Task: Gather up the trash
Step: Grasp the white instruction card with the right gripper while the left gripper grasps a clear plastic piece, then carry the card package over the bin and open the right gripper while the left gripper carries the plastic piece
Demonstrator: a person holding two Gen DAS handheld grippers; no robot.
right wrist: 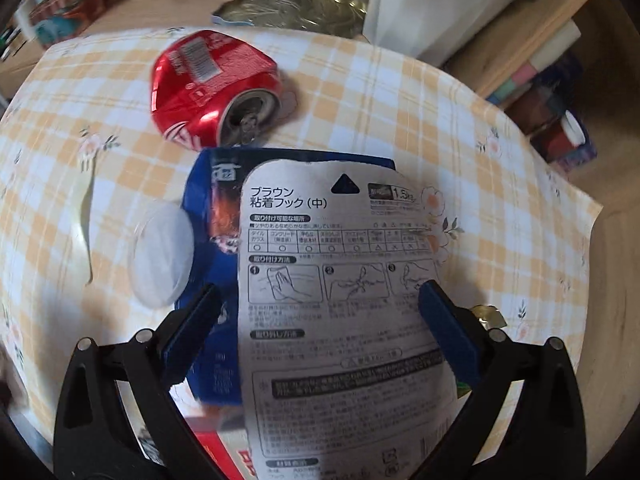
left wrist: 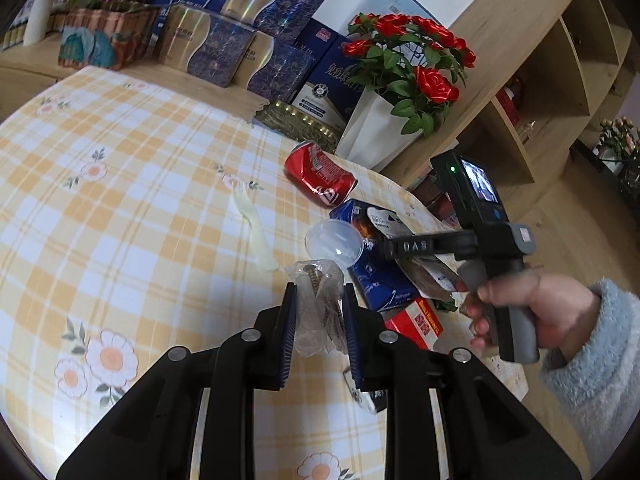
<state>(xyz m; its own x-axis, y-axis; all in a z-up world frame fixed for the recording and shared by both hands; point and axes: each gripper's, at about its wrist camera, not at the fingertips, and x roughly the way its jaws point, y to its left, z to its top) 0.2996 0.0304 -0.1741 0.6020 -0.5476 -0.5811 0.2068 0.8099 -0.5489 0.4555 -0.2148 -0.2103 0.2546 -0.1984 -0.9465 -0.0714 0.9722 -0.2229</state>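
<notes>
Crinkled clear plastic bag [left wrist: 318, 308] with screws inside is pinched between the nearly closed pads of the left gripper [left wrist: 319, 312], above the checked tablecloth [left wrist: 132, 184]; it is judged light, soft and slippery, best clamped across its bunched middle. Just beside it, the printed backing card [right wrist: 340, 320] on the blue carton [right wrist: 212, 216] is straddled by the wide-open right gripper [right wrist: 320, 300], and is judged thin, bendable and best taken by an edge. A dented red can [right wrist: 212, 84] lies beyond.

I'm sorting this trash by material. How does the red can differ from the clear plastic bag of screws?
The red can is opaque shiny metal; the plastic bag is see-through, with screws visible inside. The can is dented and lies on its side on the tablecloth; the bag is crumpled and pinched in the left gripper. Nothing holds the can. Both look like discards.
</notes>
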